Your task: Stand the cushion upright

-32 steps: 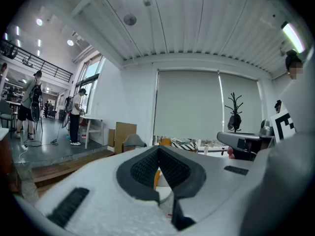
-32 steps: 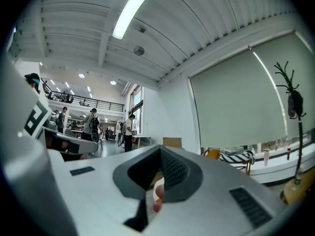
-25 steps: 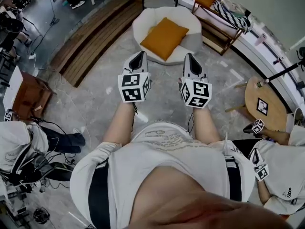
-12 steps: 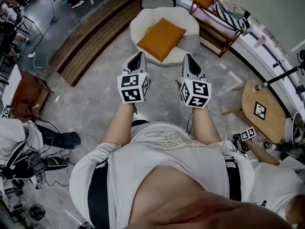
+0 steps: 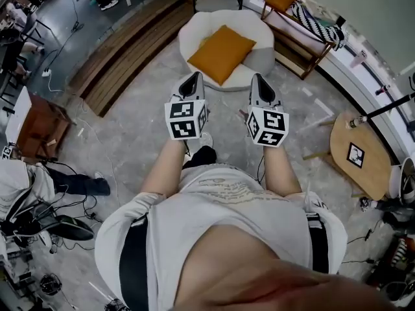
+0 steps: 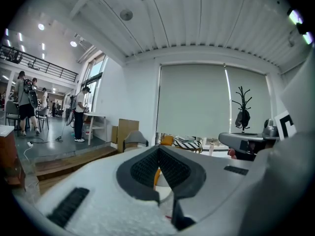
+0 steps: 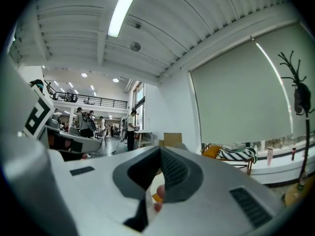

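An orange square cushion (image 5: 222,52) lies flat and tilted on a round white seat (image 5: 260,56) at the top of the head view. My left gripper (image 5: 193,78) and right gripper (image 5: 258,78) are held side by side, pointing at the seat from just short of its near rim. Both are shut with nothing between the jaws. In the left gripper view the jaws (image 6: 158,156) meet in front of the lens, and a sliver of the orange cushion (image 6: 156,176) shows through the gap. The right gripper's jaws (image 7: 160,156) also meet.
A wooden bench (image 5: 305,41) with a striped cloth stands behind the seat at the right. A round wooden table (image 5: 363,157) is at the right and a raised wooden step (image 5: 120,54) at the left. A brown cabinet (image 5: 39,128) and floor cables lie far left.
The wearer has stepped forward; a dark shoe now shows below the grippers. The person with grippers at the lower right has slid out of view. Both grippers stayed shut.
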`<state>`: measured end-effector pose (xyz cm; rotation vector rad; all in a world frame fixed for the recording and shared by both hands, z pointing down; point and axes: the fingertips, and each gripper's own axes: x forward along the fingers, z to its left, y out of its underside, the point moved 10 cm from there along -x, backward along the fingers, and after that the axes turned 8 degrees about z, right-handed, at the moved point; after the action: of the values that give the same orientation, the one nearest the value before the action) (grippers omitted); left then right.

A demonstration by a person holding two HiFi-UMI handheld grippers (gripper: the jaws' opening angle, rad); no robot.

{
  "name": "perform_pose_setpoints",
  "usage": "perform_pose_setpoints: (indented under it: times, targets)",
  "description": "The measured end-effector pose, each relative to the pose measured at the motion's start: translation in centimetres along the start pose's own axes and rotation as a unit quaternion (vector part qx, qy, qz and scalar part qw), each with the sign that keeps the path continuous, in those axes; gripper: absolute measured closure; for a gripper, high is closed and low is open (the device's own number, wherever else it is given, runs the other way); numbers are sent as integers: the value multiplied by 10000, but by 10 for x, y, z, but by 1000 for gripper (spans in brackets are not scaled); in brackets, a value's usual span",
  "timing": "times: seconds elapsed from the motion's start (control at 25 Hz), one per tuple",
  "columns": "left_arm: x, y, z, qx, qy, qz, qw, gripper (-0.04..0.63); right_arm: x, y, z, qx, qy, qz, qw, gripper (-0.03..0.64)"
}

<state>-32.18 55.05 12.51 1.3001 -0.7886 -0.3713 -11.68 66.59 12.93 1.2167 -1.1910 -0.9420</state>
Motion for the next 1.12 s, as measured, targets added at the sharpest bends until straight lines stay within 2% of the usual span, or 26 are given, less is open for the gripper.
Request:
perform_pose_setpoints:
  times: [0.4, 0.76, 1.12]
  targets:
    - [69, -10, 0, 10, 169, 89, 9998, 575, 46, 0, -36, 38, 147, 84, 9998, 591]
    - [139, -32, 28, -16, 210, 253, 9995, 575, 118, -15, -52, 91, 130, 102, 9998, 591]
    - [186, -46, 56, 26, 251, 387, 9989, 575, 171, -22, -58, 178, 207, 132, 9995, 591]
